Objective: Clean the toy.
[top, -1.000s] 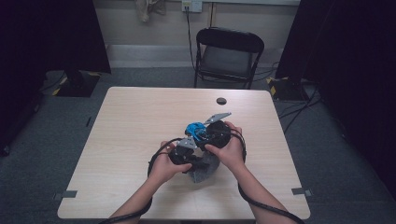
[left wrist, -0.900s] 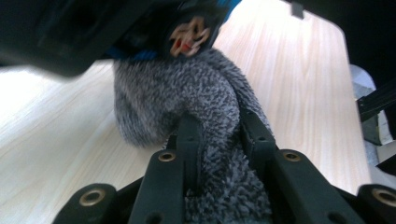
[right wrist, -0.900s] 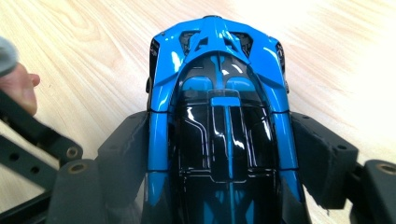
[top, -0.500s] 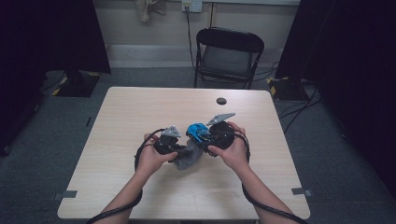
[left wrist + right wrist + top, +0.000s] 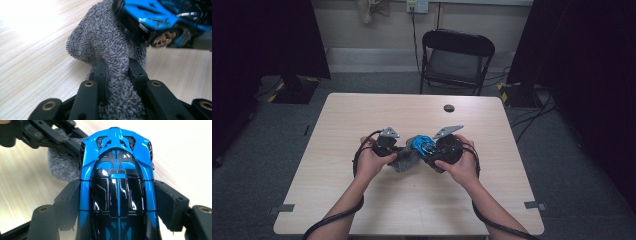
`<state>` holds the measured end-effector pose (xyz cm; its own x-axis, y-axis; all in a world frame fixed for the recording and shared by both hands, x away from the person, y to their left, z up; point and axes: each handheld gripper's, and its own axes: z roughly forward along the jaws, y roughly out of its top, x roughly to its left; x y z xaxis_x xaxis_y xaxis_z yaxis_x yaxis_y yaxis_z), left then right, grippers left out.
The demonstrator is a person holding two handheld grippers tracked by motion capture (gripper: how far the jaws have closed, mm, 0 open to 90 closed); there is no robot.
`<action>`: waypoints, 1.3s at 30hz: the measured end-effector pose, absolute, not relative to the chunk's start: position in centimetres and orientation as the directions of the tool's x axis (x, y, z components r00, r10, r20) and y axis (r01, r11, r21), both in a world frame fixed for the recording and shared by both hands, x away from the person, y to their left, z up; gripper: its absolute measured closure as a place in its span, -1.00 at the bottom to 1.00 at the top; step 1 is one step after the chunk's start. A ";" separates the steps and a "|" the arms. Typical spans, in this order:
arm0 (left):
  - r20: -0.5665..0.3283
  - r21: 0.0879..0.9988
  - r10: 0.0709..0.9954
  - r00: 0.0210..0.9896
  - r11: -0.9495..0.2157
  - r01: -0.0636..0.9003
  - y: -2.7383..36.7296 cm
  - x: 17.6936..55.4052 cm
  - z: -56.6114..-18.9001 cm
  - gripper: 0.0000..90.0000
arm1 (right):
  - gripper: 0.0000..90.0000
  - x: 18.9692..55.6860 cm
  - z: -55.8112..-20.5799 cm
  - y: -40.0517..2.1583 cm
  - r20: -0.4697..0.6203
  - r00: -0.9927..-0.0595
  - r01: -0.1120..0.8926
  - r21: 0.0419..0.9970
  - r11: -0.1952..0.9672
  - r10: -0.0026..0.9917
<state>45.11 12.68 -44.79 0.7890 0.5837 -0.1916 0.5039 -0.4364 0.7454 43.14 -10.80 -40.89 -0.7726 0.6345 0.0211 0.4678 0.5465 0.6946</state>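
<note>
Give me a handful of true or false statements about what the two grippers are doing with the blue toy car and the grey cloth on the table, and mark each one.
1. The left gripper is clamped on the grey cloth. True.
2. The right gripper holds the blue toy car by its sides. True.
3. The cloth lies flat at the far edge of the table, away from the car. False: it is bunched up against the car, between the two grippers.
4. The toy car is red with white stripes. False: it is blue with black.
5. A small dark round object sits on the table beyond the hands. True.
6. A folding chair lies tipped over on the table. False: it stands upright on the floor behind the table.
</note>
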 end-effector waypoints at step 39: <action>-0.236 0.754 0.388 0.891 -0.505 0.420 8.1 41.8 -46.1 0.62 | -0.36 44.5 -41.1 -9.6 0.037 -0.748 0.503 0.682 0.531 0.662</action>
<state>41.76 8.05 -46.05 0.8909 0.3879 -0.2361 0.4197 -0.5046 0.7545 44.53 -9.65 -41.11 -0.7484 0.6622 0.0369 0.5032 0.5306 0.6821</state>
